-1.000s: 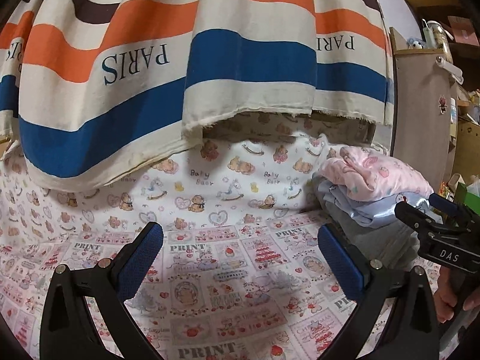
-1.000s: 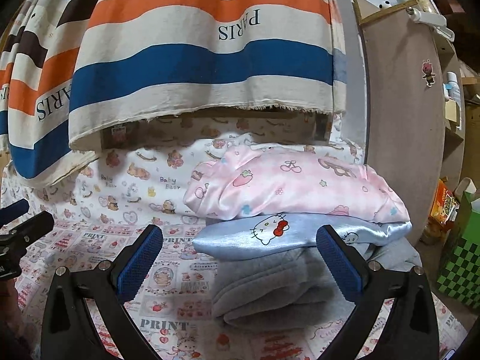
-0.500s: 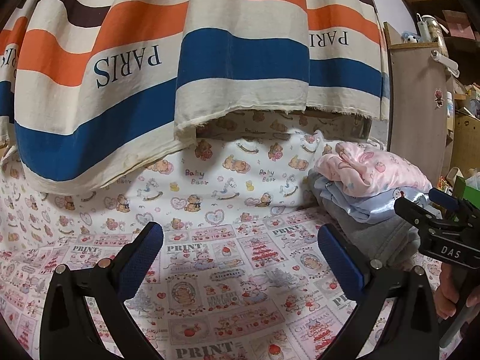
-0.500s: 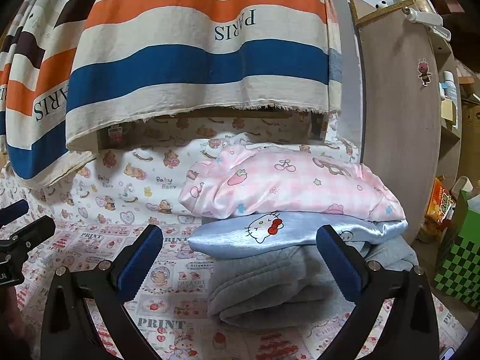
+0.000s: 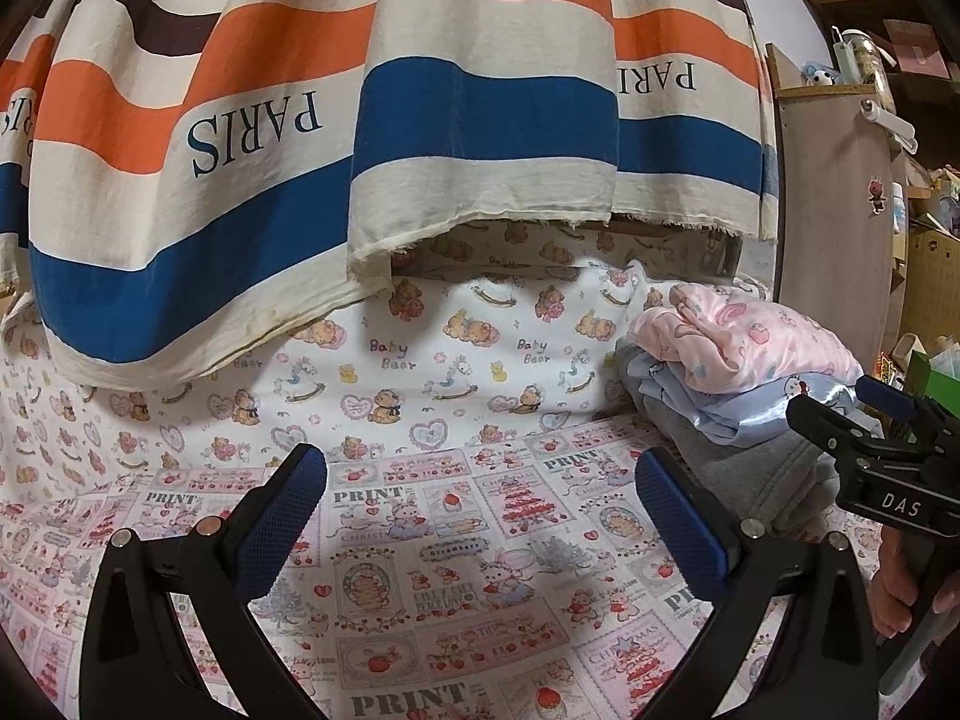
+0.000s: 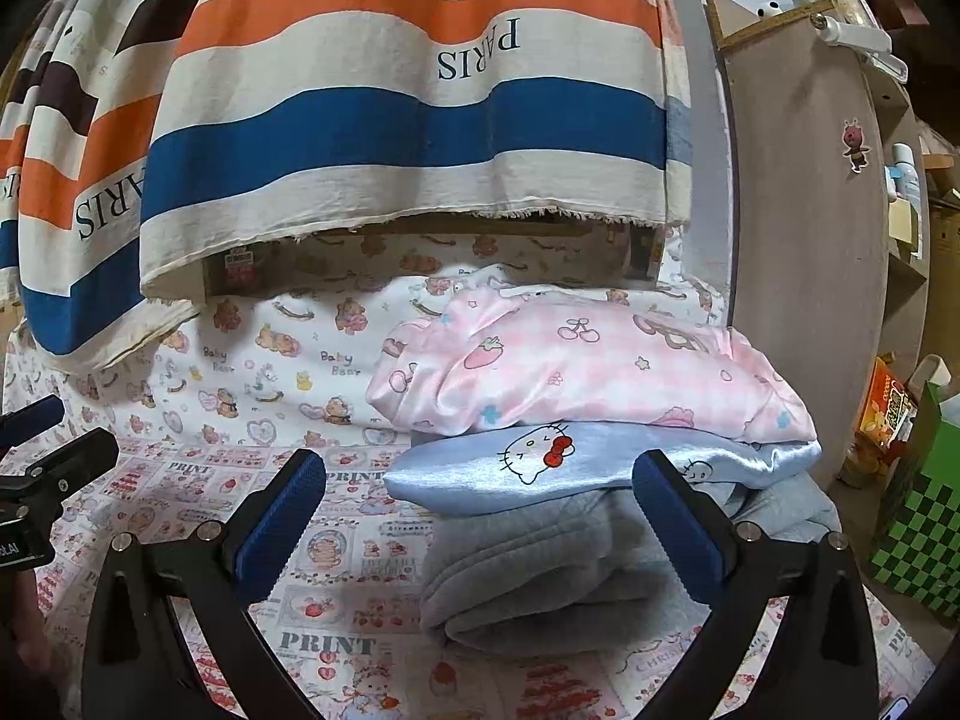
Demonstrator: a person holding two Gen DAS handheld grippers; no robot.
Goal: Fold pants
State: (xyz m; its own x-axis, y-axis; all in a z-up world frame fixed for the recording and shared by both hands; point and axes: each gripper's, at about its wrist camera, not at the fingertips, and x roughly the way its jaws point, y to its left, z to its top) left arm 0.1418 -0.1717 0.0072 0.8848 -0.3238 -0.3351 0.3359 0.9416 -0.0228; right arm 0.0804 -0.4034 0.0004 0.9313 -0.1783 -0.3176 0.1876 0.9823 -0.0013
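Observation:
A stack of folded garments lies on the right of the patterned bed sheet (image 6: 336,546): pink checked pants (image 6: 594,372) on top, pale blue satin pants (image 6: 540,468) with a cat print in the middle, grey sweatpants (image 6: 540,576) at the bottom. My right gripper (image 6: 480,510) hovers open just in front of the stack, touching nothing. My left gripper (image 5: 480,510) is open above bare sheet (image 5: 456,540), left of the same stack (image 5: 738,360). The right gripper's black body (image 5: 888,468) shows at the left wrist view's right edge, held by a hand (image 5: 900,594).
A striped cloth (image 5: 360,120) printed PARIS hangs over the back of the bed. A wooden cabinet side (image 6: 804,240) stands to the right of the stack. Boxes and a green checked bag (image 6: 918,528) sit on the floor at far right.
Both grippers have drawn back slightly from the stack; the garments sit a little farther away. Nothing was taken hold of or let go.

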